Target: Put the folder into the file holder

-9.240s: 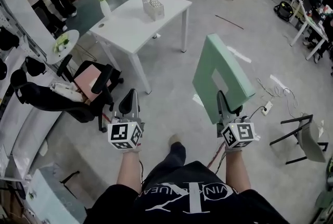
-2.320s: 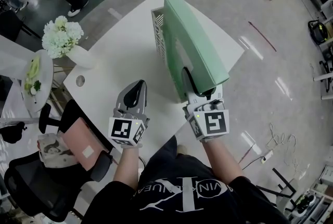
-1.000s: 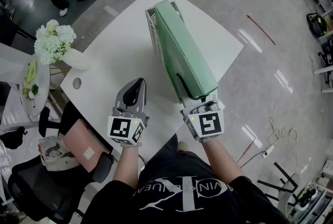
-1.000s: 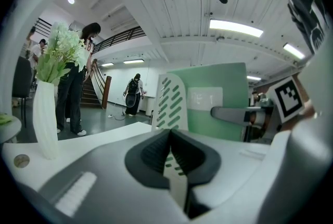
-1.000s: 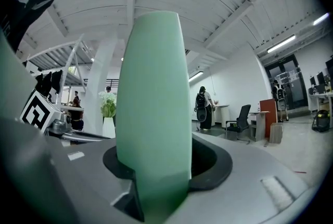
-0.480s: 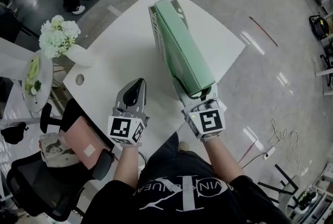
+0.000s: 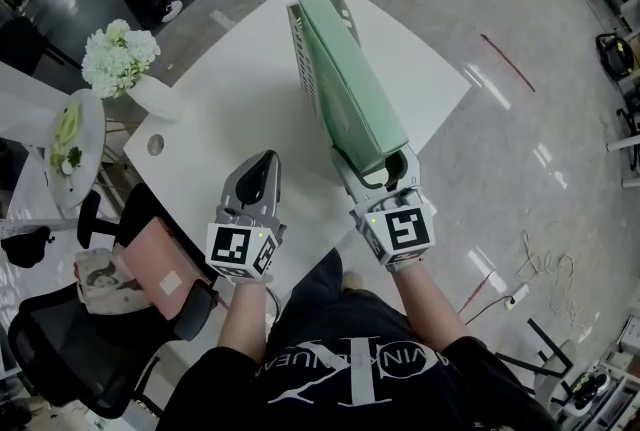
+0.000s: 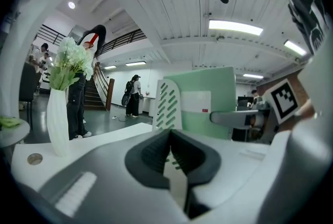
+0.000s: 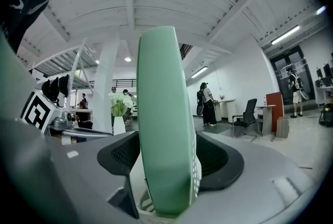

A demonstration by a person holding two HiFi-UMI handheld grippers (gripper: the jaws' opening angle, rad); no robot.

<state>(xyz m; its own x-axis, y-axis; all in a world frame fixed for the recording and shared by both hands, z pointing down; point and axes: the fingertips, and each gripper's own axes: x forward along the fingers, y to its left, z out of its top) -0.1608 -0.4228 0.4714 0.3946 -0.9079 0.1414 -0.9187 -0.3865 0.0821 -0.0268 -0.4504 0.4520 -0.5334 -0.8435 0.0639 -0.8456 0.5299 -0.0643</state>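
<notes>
- White bench (image 7: 230,119) fills the middle of the head view, with grey floor around it.
- We see the green folder (image 7: 350,84) standing on edge in the white file holder (image 7: 298,44), upper centre of the frame.
- Our right tongs (image 7: 392,169) are opening, the folder's near end between the jaws, pads off it.
- Our left tongs (image 7: 258,184) sit clenched and empty, lower left of the folder.
- We judge this the release step; next, the right tongs must draw straight back without dragging the folder.
</notes>
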